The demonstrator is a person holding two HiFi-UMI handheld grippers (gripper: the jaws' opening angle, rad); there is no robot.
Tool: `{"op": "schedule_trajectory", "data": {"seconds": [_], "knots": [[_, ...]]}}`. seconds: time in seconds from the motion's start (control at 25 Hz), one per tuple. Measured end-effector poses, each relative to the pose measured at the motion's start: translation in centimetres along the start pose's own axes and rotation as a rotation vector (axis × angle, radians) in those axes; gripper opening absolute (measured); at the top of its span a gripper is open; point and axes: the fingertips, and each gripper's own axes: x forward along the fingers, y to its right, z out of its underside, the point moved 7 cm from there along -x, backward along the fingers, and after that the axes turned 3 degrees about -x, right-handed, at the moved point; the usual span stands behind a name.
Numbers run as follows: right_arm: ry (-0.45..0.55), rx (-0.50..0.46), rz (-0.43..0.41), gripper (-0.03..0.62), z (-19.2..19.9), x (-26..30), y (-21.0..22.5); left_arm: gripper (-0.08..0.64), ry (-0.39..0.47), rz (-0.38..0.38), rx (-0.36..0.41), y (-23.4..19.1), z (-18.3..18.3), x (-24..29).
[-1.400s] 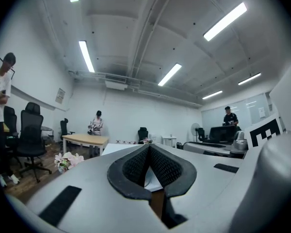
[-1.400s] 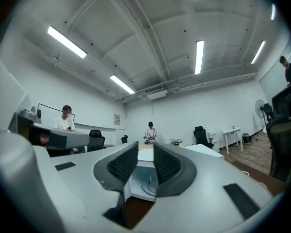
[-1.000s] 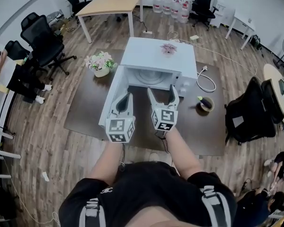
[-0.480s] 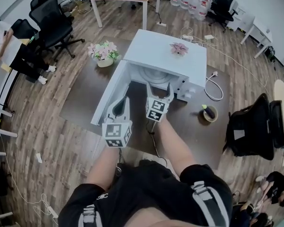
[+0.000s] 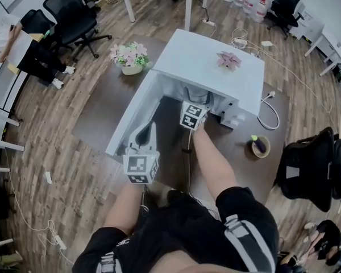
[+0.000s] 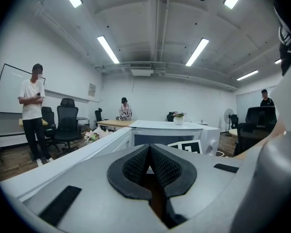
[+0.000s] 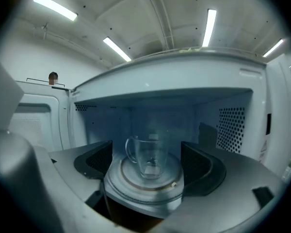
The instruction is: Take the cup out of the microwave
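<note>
A clear glass cup (image 7: 148, 155) with its handle to the left stands upright on the turntable (image 7: 144, 187) inside the white microwave (image 5: 211, 67). The microwave door (image 5: 132, 117) hangs open to the left. My right gripper (image 7: 148, 165) is open at the mouth of the cavity, its fingers (image 7: 93, 162) spread to either side of the cup and apart from it. In the head view the right gripper (image 5: 196, 100) reaches into the opening. My left gripper (image 5: 148, 132) is held low beside the open door, and its pads (image 6: 140, 163) are pressed together with nothing between them.
A pot of flowers (image 5: 129, 58) stands on the dark table (image 5: 102, 104) left of the microwave, and a small pink flower (image 5: 229, 60) sits on its top. A small bowl (image 5: 260, 147) and a white cable (image 5: 268, 117) lie to the right. Office chairs (image 5: 74, 16) surround the table.
My right gripper has moved forward from in front of the microwave into the cavity opening. The left gripper stays shut near the door. The head view has shifted closer.
</note>
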Motion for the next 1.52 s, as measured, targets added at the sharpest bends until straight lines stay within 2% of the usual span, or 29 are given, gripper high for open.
{"op": "schedule_trajectory", "data": {"seconds": [0.16,0.32,0.48,0.76,0.84,0.92,1.16,1.52], "knots": [[-0.028,-0.028,-0.017,0.423,1.2,2.7,0.0,0.002,-0.02,-0.017,-0.005,-0.5,1.1,1.0],[-0.062,0.012,0.005,0.423,2.2,4.7,0.5,0.002,-0.038,-0.022,-0.004,-0.8,1.9,1.8],[-0.074,0.005,-0.007,0.423,2.6,6.5,0.9,0.002,-0.05,-0.023,-0.004,-0.8,2.6,2.6],[-0.133,-0.022,0.016,0.42,2.7,7.6,1.7,0.002,-0.064,-0.02,-0.007,-0.9,3.0,3.1],[-0.145,-0.045,0.008,0.397,2.7,7.7,1.7,0.002,-0.065,-0.017,-0.006,-0.8,3.0,3.1],[-0.149,-0.062,-0.006,0.359,2.8,7.6,1.6,0.002,-0.066,-0.011,0.001,-0.7,3.1,3.1],[-0.137,0.01,-0.05,0.354,2.3,5.7,1.5,0.002,-0.06,0.004,0.011,-0.7,2.4,2.3],[-0.041,0.049,-0.106,0.351,0.5,-0.5,0.0,0.002,-0.044,0.034,0.017,-1.4,1.3,0.6]]}}
